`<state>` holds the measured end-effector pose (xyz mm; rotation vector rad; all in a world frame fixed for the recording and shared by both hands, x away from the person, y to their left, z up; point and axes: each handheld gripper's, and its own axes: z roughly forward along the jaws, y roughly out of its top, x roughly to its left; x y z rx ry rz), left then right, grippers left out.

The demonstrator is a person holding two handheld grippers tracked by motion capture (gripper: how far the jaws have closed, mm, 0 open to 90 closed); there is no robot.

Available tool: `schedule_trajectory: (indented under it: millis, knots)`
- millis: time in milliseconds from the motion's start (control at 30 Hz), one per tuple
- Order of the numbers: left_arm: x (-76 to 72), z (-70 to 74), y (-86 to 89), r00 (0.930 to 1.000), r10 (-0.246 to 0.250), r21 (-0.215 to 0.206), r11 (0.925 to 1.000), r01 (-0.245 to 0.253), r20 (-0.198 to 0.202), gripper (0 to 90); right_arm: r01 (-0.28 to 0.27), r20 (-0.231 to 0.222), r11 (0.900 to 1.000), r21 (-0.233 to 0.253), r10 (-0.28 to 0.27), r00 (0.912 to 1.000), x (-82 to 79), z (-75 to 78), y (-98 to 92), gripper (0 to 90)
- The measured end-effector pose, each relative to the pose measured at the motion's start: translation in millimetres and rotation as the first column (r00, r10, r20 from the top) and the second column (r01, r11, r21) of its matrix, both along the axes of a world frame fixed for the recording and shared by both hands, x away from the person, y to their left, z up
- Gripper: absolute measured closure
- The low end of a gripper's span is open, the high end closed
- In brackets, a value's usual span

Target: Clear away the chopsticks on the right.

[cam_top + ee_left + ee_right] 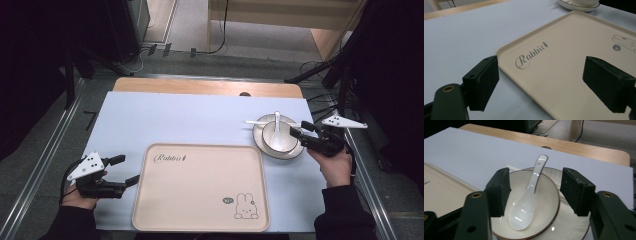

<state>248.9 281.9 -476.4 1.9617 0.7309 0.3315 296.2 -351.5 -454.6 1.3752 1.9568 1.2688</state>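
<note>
Bowl [536,202] holding spoon [527,200] — right tongs [535,191] agape around it, left tongs [541,82] agape.

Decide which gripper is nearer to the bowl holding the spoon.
Right. The right gripper sits open at the bowl, its jaws reaching over the right rim. The left gripper waits open across the table, left of the tray.

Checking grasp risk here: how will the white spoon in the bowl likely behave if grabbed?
The spoon looks glossy, so probably slippery and stiff. It rests loose in the bowl, so a nudge may slide it. The right tongs stand open around the bowl.
</note>
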Motion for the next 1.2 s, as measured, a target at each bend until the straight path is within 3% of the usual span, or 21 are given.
schedule_trajectory:
  millis: [133,233,300,433,567,633,700,933,967,1200]
  knots:
    - [-0.9,-0.2,1.4,1.0,0.007,-0.001,1.0,-0.007,-0.001,14.2,0.025,-0.019,1.0,0.013,-0.024,0.9995,10.1,0.6,-15.6,53.9]
    - [-1.5,-0.8,2.5,0.9999,0.012,0.003,0.9999,-0.012,-0.005,14.2,0.06,-0.037,0.997,0.055,-0.058,0.9976,17.2,-2.1,-29.8,65.0]
    - [-1.4,-1.5,3.0,0.9999,0.015,0.005,0.9999,-0.015,-0.006,14.3,0.092,-0.074,0.995,0.039,-0.089,0.9933,28.6,-10.6,-35.0,76.7]
    - [-2.4,-1.5,3.3,0.9999,0.014,0.009,0.9999,-0.014,-0.007,14.3,0.1,-0.102,0.995,0.013,-0.099,0.9898,41.6,-21.3,-34.1,87.5]
    - [-4.1,-1.5,3.9,0.9999,0.014,0.013,0.9998,-0.014,-0.006,14.3,0.097,-0.151,0.995,-0.014,-0.099,0.9837,59.9,-29.7,-37.6,90.0]
    - [-4.5,-2.0,4.7,0.9998,0.018,0.011,0.9998,-0.018,0.0,14.3,0.095,-0.15,0.995,0.0,-0.094,0.9842,67.2,-33.9,-42.6,90.0]
    - [-4.5,-1.9,5.8,0.9997,0.024,0.014,0.9996,-0.024,-0.003,14.3,0.095,-0.178,0.995,-0.008,-0.095,0.9795,75.1,-38.8,-44.6,90.0]
    - [-5.3,-3.7,5.9,0.9996,0.027,0.017,0.9995,-0.026,-0.01,14.3,0.056,-0.229,0.996,-0.062,-0.069,0.971,97.0,-55.4,-38.5,90.0]
    - [-5.3,-4.0,6.4,0.9995,0.028,0.018,0.9995,-0.028,-0.012,14.3,0.058,-0.248,0.996,-0.062,-0.071,0.9661,98.1,-57.7,-37.4,90.0]
    - [-6.1,-3.2,7.5,0.9996,0.028,0.017,0.9995,-0.028,-0.009,14.3,0.034,-0.284,0.998,-0.062,-0.05,0.9574,97.3,-62.3,-36.8,90.0]
